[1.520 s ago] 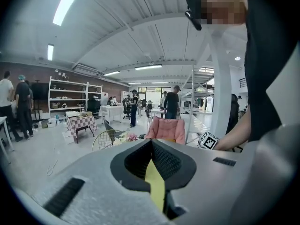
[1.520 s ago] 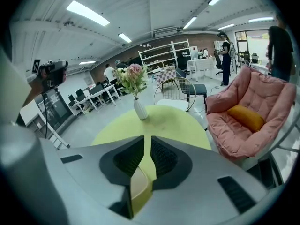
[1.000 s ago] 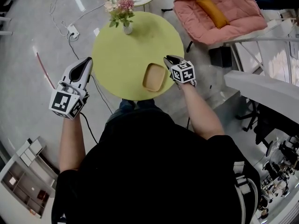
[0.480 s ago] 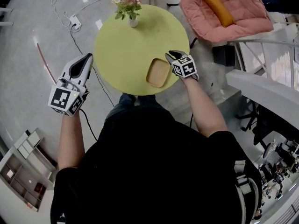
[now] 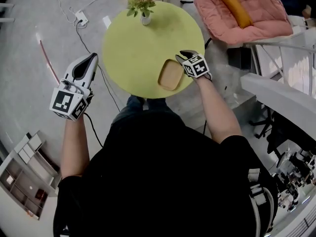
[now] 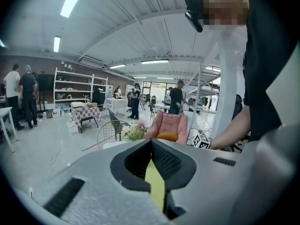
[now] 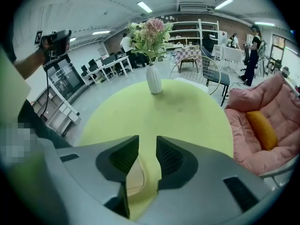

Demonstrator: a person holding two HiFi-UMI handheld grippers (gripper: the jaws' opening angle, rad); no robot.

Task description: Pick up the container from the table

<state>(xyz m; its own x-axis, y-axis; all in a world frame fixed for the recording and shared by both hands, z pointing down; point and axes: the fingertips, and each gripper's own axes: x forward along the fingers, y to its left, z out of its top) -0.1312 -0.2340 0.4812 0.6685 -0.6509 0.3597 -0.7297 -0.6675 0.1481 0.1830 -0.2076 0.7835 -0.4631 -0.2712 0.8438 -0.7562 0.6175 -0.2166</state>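
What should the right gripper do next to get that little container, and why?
Probably sink a bit more, so its jaws go around the container's rim. The right gripper has just been opening its jaws. The rim shows in the gap between them, but nothing presses on it yet, and the container lies flat on the table.

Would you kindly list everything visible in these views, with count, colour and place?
Table: one, yellow-green, round, centre.
Container: one, tan, table's near right edge.
Vase of flowers: one, white vase with pink and white blooms, table's far edge.
Armchair: one, pink, beyond the table at right.
Cushion: one, orange, on the armchair.
Shelf unit: one, whitish, floor at lower left.
Left gripper: one, grey, jaws together, off the table's left side.
Right gripper: one, grey, jaws apart and just been opening, at the container's right edge, not gripping it.
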